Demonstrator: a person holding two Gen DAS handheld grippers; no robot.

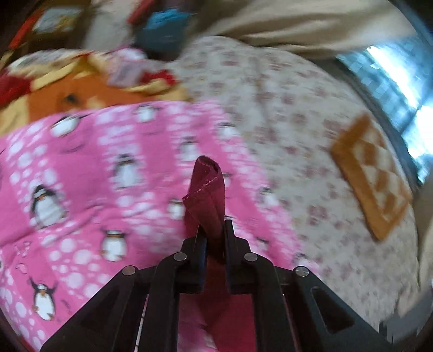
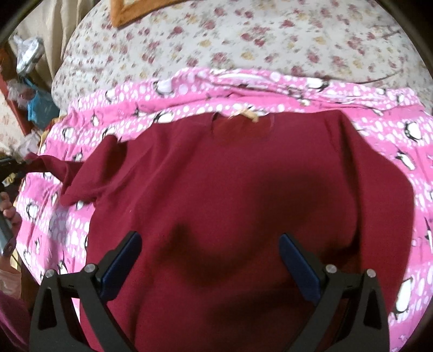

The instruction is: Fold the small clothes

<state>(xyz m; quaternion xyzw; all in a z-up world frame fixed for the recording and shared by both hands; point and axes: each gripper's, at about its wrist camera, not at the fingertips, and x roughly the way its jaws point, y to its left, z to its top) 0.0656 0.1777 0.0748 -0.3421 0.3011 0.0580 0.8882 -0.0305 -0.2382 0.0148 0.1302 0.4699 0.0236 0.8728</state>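
A dark red garment (image 2: 230, 189) lies spread on a pink penguin-print blanket (image 2: 406, 151). My right gripper (image 2: 211, 241) hangs open just above its middle, with both fingers wide apart and nothing between them. My left gripper (image 1: 213, 230) is shut on a bunched edge of the red garment (image 1: 207, 195), which sticks up past the fingertips above the pink blanket (image 1: 94, 176). In the right wrist view a sleeve of the garment (image 2: 54, 165) stretches out to the far left, towards the left gripper at the frame edge.
The blanket lies on a floral bedsheet (image 2: 243, 35) (image 1: 284, 113). An orange checked cloth (image 1: 370, 176) (image 2: 124, 10) lies on the sheet. A yellow and orange blanket (image 1: 81, 89) and clutter lie at the bed's far side. A window (image 1: 400, 89) is at the right.
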